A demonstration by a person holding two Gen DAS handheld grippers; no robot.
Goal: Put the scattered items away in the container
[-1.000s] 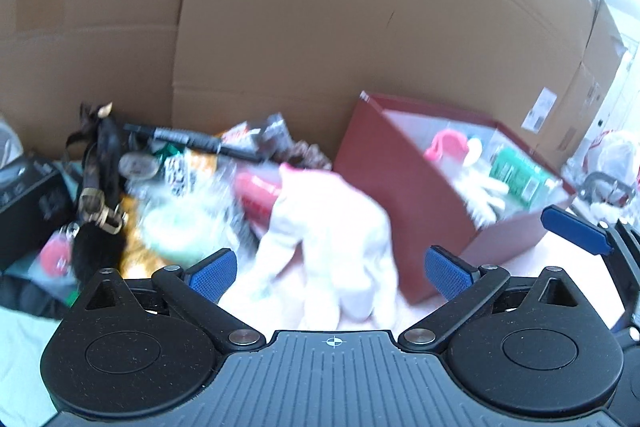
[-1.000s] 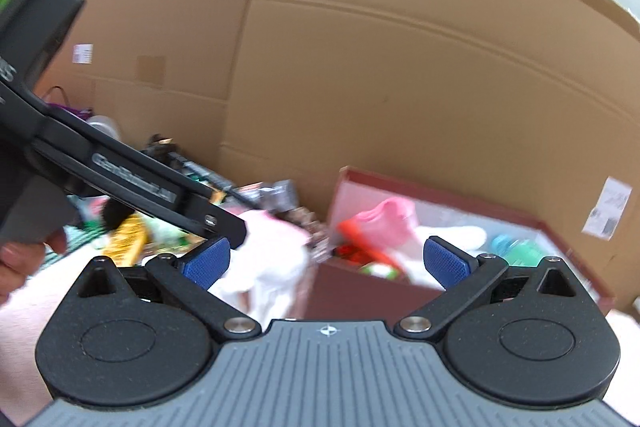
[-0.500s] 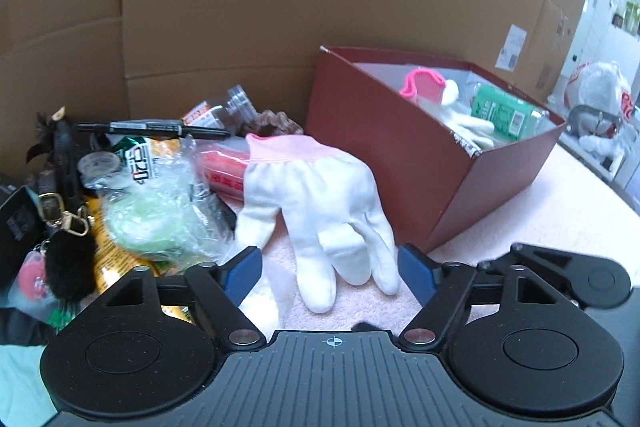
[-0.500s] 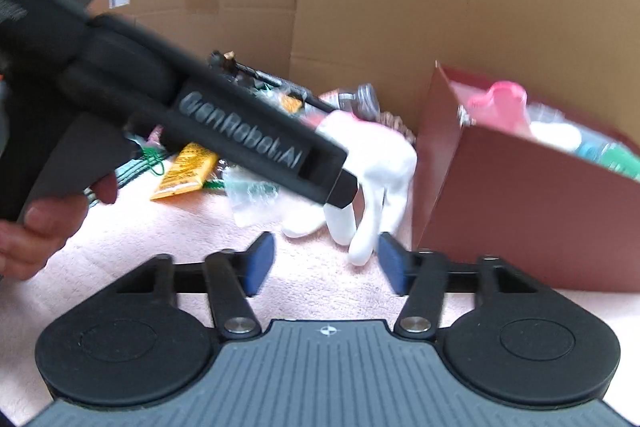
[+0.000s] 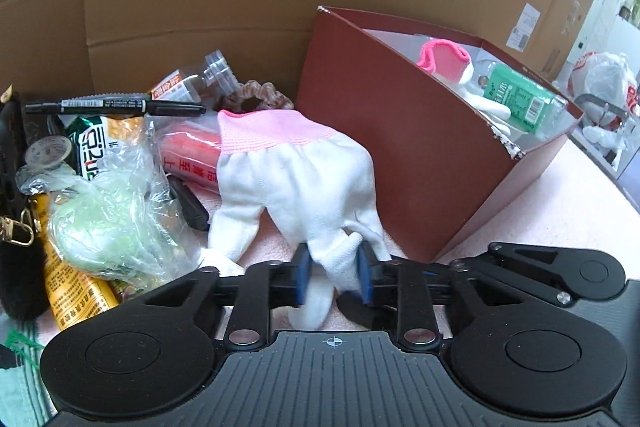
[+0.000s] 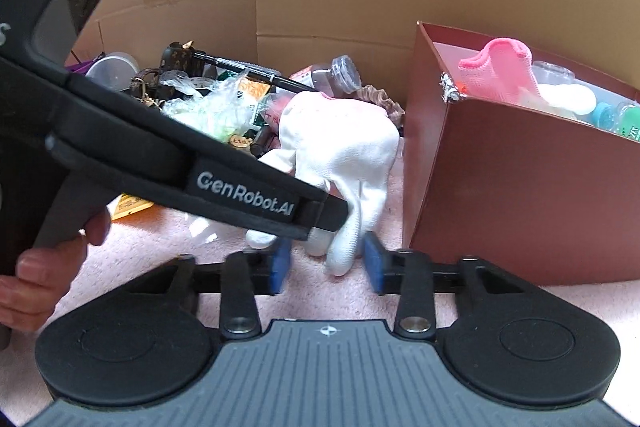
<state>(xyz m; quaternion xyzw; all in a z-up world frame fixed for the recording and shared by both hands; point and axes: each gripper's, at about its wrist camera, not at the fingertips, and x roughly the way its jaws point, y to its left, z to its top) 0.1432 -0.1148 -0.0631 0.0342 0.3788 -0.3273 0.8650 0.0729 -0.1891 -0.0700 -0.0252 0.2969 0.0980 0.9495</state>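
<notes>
Toward the near edge of the worktop [image 5: 540,195], just left of the red-brown box [image 5: 384,131]: white glove [image 5: 296,179] with a pink cuff, lying on the pink cover and not yet in the box. Runs lengthwise from far to near, cuff toward the far edge and resting against the heap of clutter, fingers pointing at the near edge and so straight at both tongs. Left tongs [image 5: 334,277]: just been closing, now pinching the glove's fingers between the blue pads, cloth bunched in the narrow gap. Right tongs [image 6: 326,263]: likewise just been closing, but parted a little, with one glove fingertip between the pads and bare gaps on either side; no press to be seen there. Nearer and already gripping, then, on the left; merely alongside on the right, close to the box wall. Box to the right of the glove, its tall side wall just beside the glove's edge, a matching pink-cuffed glove [image 5: 444,57] already inside. Probably calls for a lift by the fingers, then a carry rightward over that wall. Held by the fingers, likely to hang cuff-down, so best raised high enough to clear the rim, and clear of the marker [image 5: 112,105] and plastic bag [image 5: 108,227] behind.
</notes>
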